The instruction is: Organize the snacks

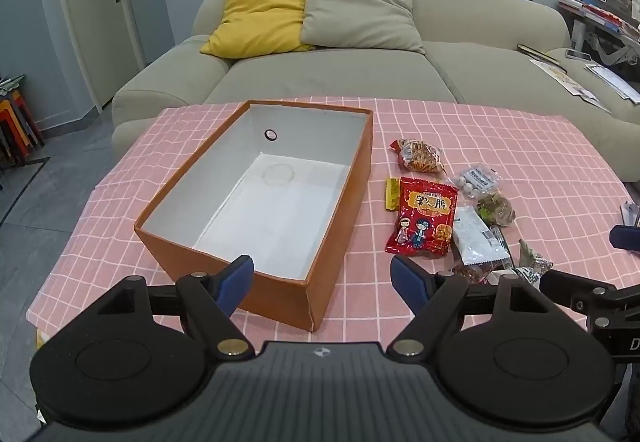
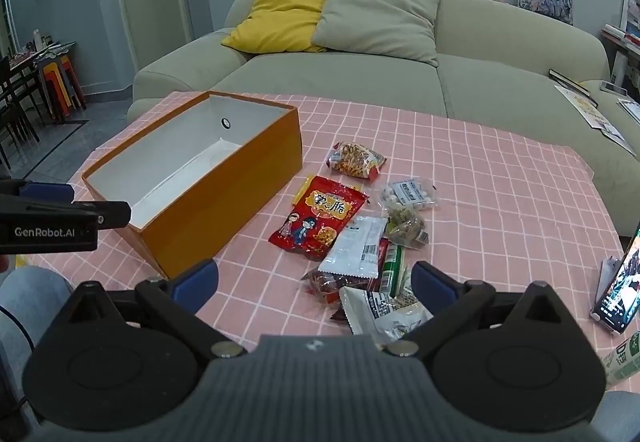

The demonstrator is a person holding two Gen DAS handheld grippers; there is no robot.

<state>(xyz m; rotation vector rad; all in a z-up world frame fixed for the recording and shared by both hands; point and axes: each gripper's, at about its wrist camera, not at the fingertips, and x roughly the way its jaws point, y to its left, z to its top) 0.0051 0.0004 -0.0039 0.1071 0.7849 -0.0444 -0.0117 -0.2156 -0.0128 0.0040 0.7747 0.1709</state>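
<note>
None of the snacks (image 2: 320,220) had gone into the box (image 1: 256,198), which stood empty on the table (image 1: 500,146); all lay heaped at its 3 o'clock. Left claw (image 1: 322,282) and right claw (image 2: 314,286) hovered fully spread, holding nothing.

On the side of the left gripper (image 2: 60,216), seen from the right wrist view, white lettering reads "GenRobot.AI". The red snack packet (image 2: 320,220) carries large yellow Chinese characters above two cartoon children; the last character reads "脆", the others are not clear enough to tell. A white packet (image 2: 356,252) shows a barcode, its digits too small to read. Print on the other packets is too blurred to read.
</note>
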